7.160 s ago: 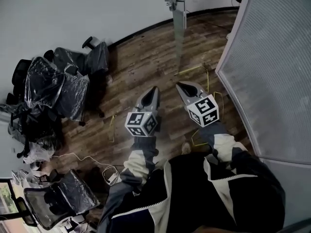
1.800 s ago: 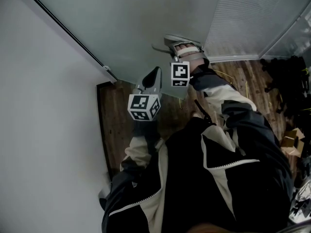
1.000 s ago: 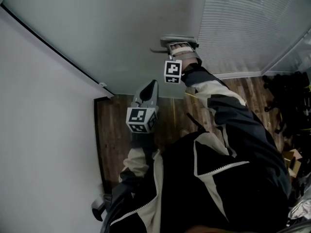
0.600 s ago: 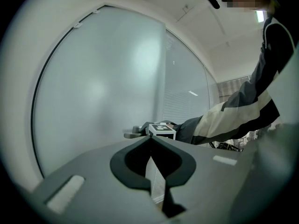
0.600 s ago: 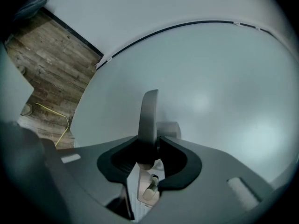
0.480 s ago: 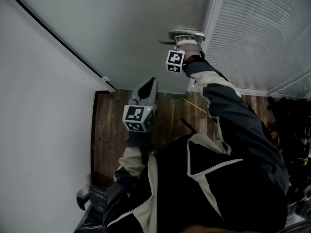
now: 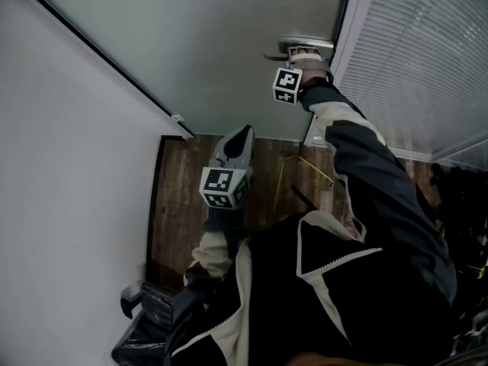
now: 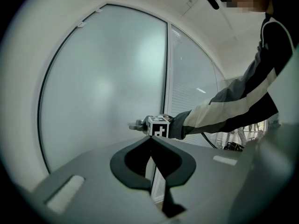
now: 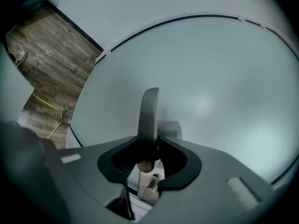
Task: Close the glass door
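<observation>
Frosted glass fills most of what you see, and your right gripper is right up against it: its jaws are closed partway onto the door handle, the metal lever running between the two tips with the pads pressing on it from either side. Just behind the handle, the right gripper's marker cube faces the head view, and your light-and-dark sleeve stretches back from the handle toward your body. The handle sits on the glass door, close to the door's edge; just past the handle on that side stands the panel covered with blinds, and the door's edge lies right beside that panel's frame, though you cannot tell whether it has latched. Your left gripper hangs well short of the handle, below it in the head view, pointing level toward the door; its jaws are pressed together with nothing between them, and it touches nothing. Under the handle, at the foot of the door, runs the wooden floor, with a yellow cable lying on it. Farther from the handle, across the door's whole width, a white wall meets the door's dark frame line. Farthest from the handle, by your left elbow, is a black chair.
</observation>
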Demonstrator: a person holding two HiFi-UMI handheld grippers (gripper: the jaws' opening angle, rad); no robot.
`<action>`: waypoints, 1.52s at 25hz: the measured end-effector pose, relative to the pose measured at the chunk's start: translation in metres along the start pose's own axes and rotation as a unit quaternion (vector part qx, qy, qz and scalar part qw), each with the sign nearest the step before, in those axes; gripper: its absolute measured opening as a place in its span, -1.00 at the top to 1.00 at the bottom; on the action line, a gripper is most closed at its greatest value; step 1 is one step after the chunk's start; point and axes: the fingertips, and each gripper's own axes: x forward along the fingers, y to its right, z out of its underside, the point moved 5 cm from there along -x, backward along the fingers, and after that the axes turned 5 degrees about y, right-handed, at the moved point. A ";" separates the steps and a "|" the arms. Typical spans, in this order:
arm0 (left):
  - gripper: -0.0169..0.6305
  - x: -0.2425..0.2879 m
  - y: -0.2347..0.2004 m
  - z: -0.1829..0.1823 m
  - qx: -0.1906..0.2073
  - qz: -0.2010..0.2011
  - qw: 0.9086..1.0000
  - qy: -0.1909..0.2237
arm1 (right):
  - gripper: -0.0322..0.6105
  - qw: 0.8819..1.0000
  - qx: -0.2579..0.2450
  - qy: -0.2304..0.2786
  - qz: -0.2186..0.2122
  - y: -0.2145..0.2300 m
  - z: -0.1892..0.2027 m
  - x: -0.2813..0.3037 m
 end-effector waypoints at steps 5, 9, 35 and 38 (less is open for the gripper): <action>0.92 0.004 -0.002 0.001 0.000 -0.006 1.000 -0.004 | 0.54 1.000 0.002 0.005 -0.001 -0.002 0.000 0.008; 0.92 0.003 -0.003 -0.002 -0.004 -0.009 1.000 -0.006 | 0.54 1.000 -0.012 0.002 0.002 0.000 -0.001 0.008; 0.92 0.022 -0.010 -0.032 -0.017 -0.041 0.997 0.064 | 0.90 0.743 0.568 0.340 -0.100 -0.016 -0.029 -0.246; 0.92 0.025 -0.004 -0.030 -0.019 -0.040 0.997 0.062 | 0.90 0.744 0.569 0.336 -0.099 -0.016 -0.024 -0.246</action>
